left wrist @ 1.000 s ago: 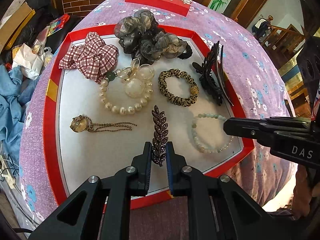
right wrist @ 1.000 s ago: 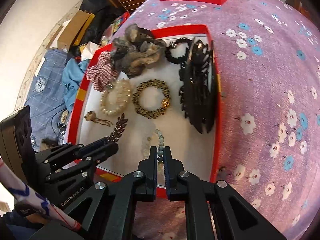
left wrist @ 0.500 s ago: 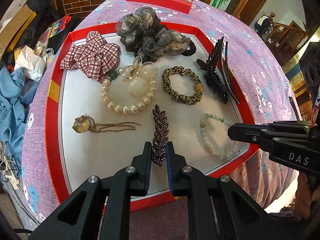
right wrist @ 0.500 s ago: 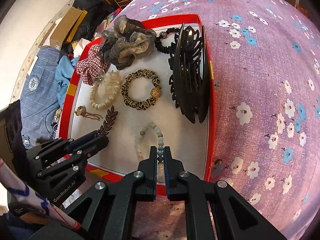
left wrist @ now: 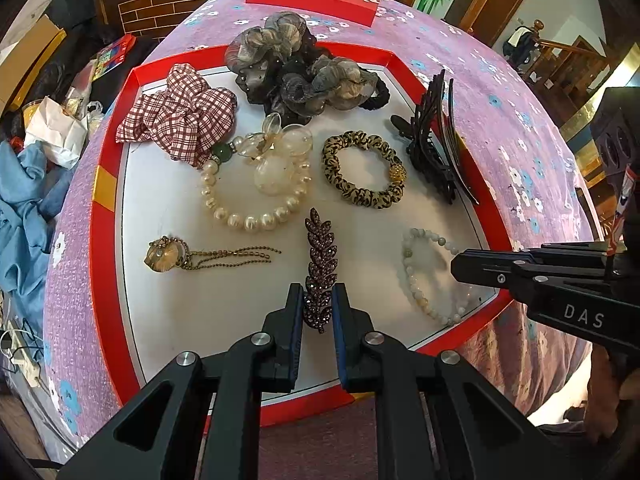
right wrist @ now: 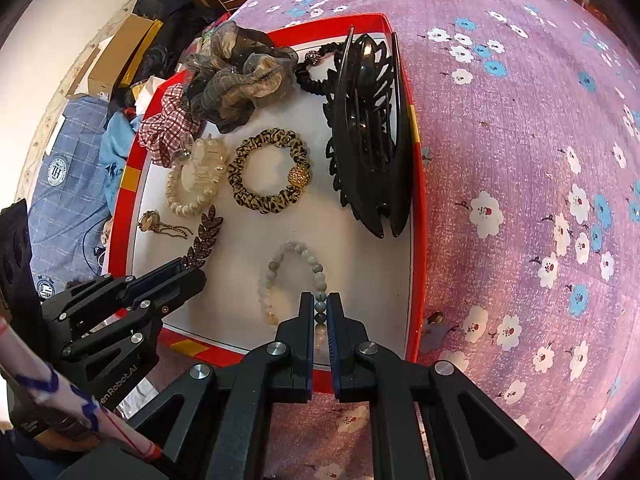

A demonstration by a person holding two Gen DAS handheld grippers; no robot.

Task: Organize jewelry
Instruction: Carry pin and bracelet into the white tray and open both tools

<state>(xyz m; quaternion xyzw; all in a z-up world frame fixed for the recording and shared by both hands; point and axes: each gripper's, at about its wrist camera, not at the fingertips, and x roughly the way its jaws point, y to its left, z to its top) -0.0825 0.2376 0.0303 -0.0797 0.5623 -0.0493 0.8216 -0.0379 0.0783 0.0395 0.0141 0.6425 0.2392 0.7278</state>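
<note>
- We see a red-rimmed tray with a white floor lying on a purple flowered cloth, and it carries all the jewelry.
- Along its far edge lie a grey scrunchie and a checked scrunchie; a black claw clip lies along the right edge.
- Mid-tray we find a pearl bracelet, a leopard hair tie and, toward the left edge, a gold pendant.
- Our left gripper is clamped on the near end of a leaf-shaped hair clip by the tray's near edge.
- Our right gripper is pinched together on a pale bead bracelet near the near right corner.
- The bracelet's near beads are hidden behind the fingers, and we cannot tell whether either piece touches the floor.
</note>
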